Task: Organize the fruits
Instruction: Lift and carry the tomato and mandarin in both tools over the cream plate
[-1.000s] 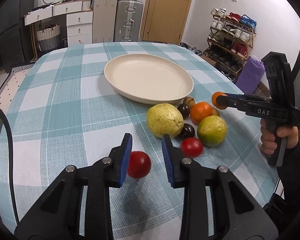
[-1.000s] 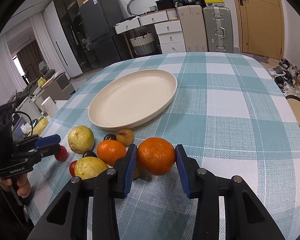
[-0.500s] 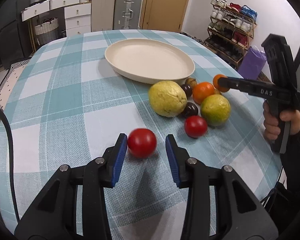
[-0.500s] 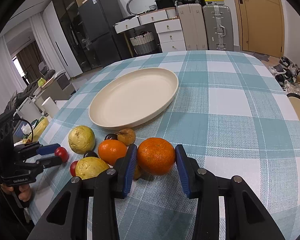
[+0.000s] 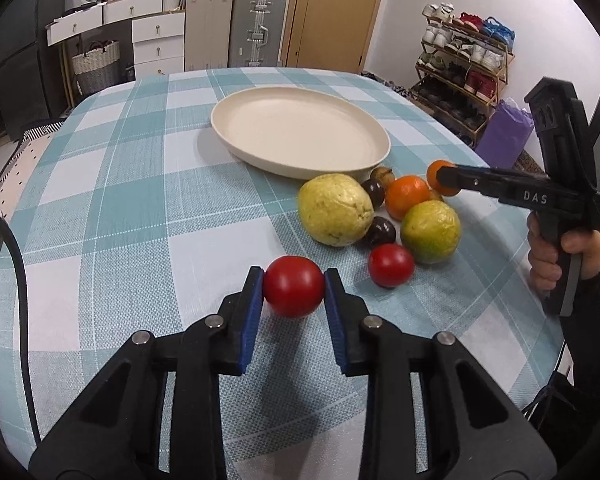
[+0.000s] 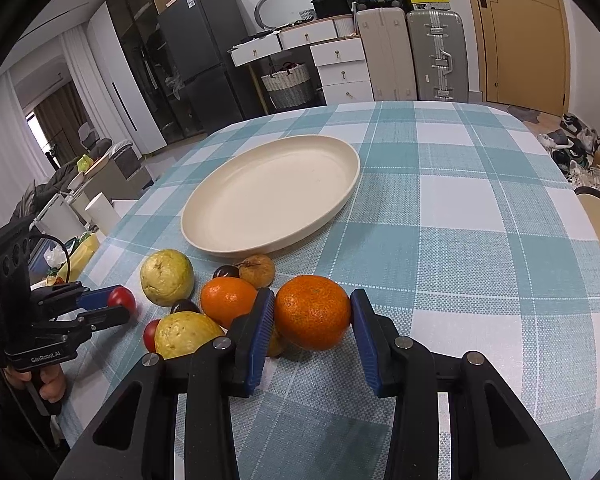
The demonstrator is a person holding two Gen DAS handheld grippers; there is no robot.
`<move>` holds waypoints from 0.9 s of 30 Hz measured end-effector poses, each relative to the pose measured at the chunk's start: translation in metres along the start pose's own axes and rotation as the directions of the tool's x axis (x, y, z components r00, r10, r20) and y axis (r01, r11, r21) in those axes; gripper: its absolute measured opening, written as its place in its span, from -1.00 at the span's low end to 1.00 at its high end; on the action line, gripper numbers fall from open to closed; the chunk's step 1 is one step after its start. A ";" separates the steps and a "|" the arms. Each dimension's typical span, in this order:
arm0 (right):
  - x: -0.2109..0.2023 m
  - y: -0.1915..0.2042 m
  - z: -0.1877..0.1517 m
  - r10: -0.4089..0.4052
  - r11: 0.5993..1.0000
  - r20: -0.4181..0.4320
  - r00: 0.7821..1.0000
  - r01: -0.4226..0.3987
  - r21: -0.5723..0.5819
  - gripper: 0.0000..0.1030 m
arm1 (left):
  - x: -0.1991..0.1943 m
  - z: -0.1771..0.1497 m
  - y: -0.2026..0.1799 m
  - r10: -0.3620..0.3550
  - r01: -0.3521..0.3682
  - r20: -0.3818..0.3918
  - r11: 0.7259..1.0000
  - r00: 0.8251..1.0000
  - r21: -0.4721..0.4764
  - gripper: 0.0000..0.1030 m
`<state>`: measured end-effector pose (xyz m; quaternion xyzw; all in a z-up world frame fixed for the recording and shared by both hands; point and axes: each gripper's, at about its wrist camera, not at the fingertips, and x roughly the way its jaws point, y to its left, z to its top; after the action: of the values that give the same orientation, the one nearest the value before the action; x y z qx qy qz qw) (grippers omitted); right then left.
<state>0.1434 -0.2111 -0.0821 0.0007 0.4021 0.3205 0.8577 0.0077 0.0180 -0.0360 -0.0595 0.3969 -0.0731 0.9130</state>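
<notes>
The red tomato (image 5: 294,286) sits clamped between the blue pads of the left claw (image 5: 294,292), both pads pressed flat against its sides, low over the checked table (image 5: 112,184). From that claw's own view, a second tomato (image 5: 391,265) lies at about two o'clock, and just beyond it the rest of the fruit bunches together: a big yellow guava (image 5: 335,209), a green-yellow guava (image 5: 430,231), two dark plums (image 5: 381,232) tucked between them, a small brown fruit (image 5: 382,175), and an orange (image 5: 407,196). Over on the far side of the pile the right claw (image 6: 312,312) is closed on a mandarin (image 6: 313,312), its pads snug against both flanks of the fruit, which rests at the table surface or barely above it; I cannot tell which. From the right claw's view the loose orange is just at ten o'clock, touching distance from the left pad. The cream plate (image 5: 376,160) stands at twelve o'clock past the heap, its near rim just beside the brown fruit. Behind the table, silver and beige suitcases (image 6: 438,54) stand against the wall by a white drawer unit (image 6: 340,66).
</notes>
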 end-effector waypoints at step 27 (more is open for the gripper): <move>0.009 0.026 0.038 0.035 0.998 0.075 0.997 -0.031 -0.057 -0.22 | 0.019 0.076 -0.014 -0.014 0.014 0.153 1.000 0.988 0.001 -0.47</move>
<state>0.1593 -0.1761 -0.0562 -0.0046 0.3600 0.3457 0.8665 0.0747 0.0044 0.0039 -0.0677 0.3254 -0.0750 0.9402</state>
